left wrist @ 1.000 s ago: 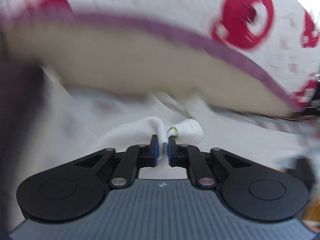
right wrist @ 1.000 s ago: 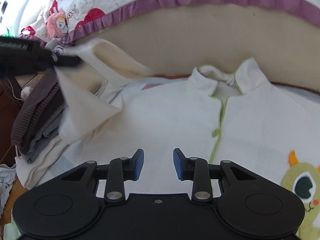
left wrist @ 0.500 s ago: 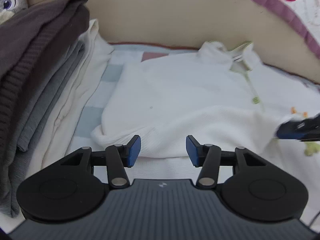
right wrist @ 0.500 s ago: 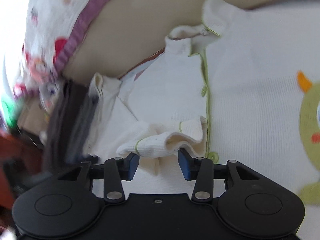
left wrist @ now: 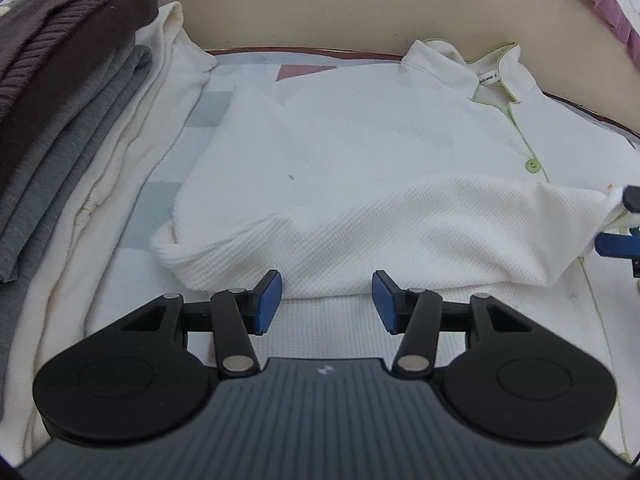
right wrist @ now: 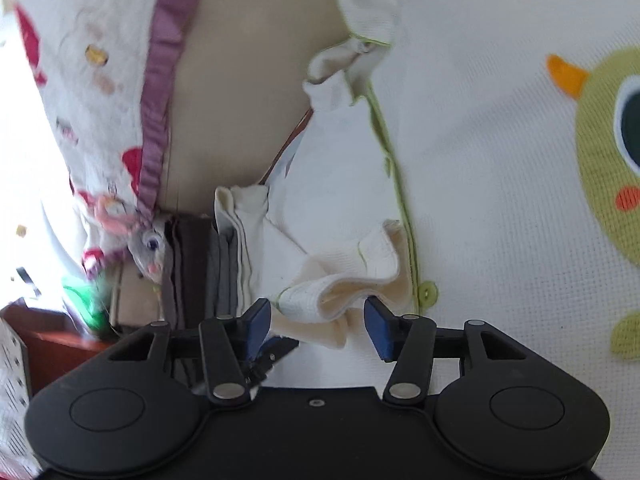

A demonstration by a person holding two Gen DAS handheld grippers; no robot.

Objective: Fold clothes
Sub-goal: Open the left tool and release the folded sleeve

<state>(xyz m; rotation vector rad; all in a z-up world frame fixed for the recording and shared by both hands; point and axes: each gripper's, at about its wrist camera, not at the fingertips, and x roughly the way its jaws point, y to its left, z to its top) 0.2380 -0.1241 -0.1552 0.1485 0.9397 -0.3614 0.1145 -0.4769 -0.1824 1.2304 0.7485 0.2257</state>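
A white knit shirt (left wrist: 380,140) with green trim lies flat on the bed, collar toward the far side. One sleeve (left wrist: 420,232) is folded across its body. My left gripper (left wrist: 326,302) hovers open just above the sleeve, with nothing between its pads. The sleeve's cuff (right wrist: 344,288) lies rumpled between the tips of my right gripper (right wrist: 318,326). Its jaws are opening and the pads do not press the cloth. In the left wrist view the right gripper's fingers (left wrist: 618,244) show at the right edge around the cuff. A green monster patch (right wrist: 608,168) marks the shirt front.
A pile of folded clothes (left wrist: 60,100), brown, grey and cream, lies along the left side. A beige padded wall (left wrist: 320,0) runs behind the shirt, with a purple-trimmed quilt (right wrist: 156,92) over it. A plush toy (right wrist: 150,252) sits by the pile. A checked sheet (left wrist: 160,204) covers the bed.
The left gripper let go of the sleeve, opened and sank toward the shirt. The sleeve now lies across the body. The right gripper rolled, moved to the cuff and widened its jaws.
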